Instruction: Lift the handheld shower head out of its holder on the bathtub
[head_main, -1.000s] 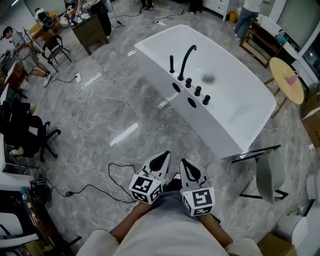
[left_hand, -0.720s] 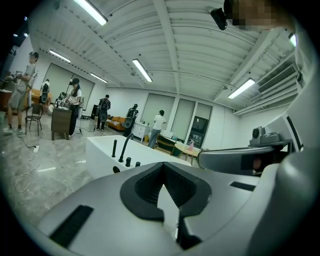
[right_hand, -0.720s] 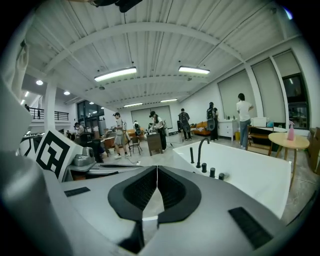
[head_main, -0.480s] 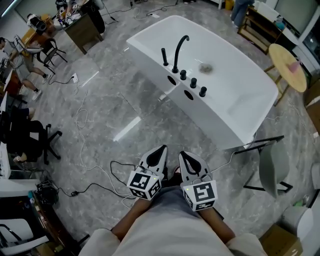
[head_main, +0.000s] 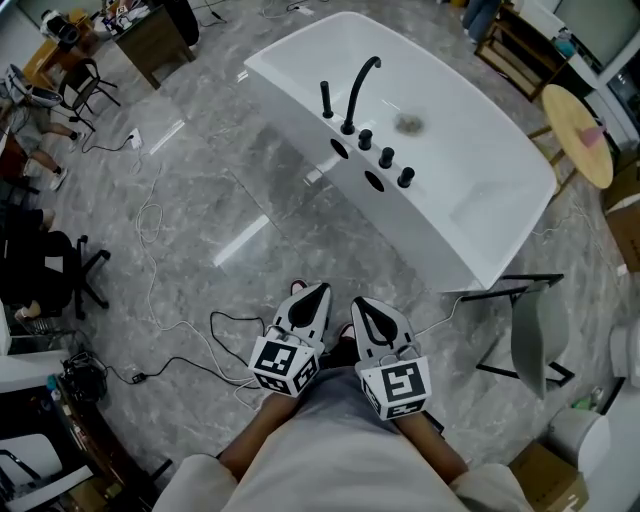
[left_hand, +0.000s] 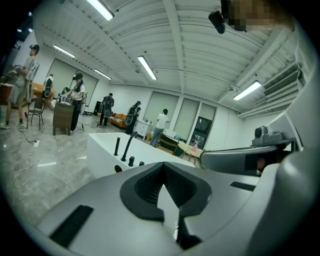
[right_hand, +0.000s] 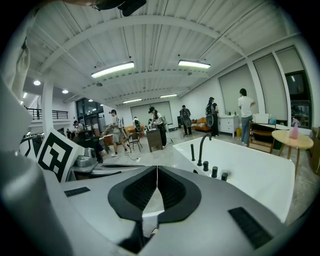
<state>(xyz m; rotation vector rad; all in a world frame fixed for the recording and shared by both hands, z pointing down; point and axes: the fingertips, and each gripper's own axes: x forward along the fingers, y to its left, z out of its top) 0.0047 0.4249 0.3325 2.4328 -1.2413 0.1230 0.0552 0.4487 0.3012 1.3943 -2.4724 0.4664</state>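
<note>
The white bathtub (head_main: 470, 215) stands ahead on the grey marble floor. On its near rim the black handheld shower head (head_main: 326, 100) stands upright in its holder, left of the curved black faucet (head_main: 360, 88) and three black knobs (head_main: 385, 157). My left gripper (head_main: 318, 291) and right gripper (head_main: 362, 304) are held side by side close to my body, both shut and empty, well short of the tub. The left gripper view shows the shower head (left_hand: 117, 146) far off beyond the gripper's tips (left_hand: 162, 168). The right gripper view shows the shower head (right_hand: 193, 152) beyond its tips (right_hand: 157, 170).
Cables (head_main: 165, 250) trail over the floor left of me. A black-framed chair (head_main: 535, 335) stands by the tub's near right corner, with a round wooden table (head_main: 575, 148) behind it. Office chairs (head_main: 60, 270), desks and people are at the far left.
The head view has shifted, so the tub sits higher and further left in frame. Both grippers stay shut, side by side, carried forward with me.
</note>
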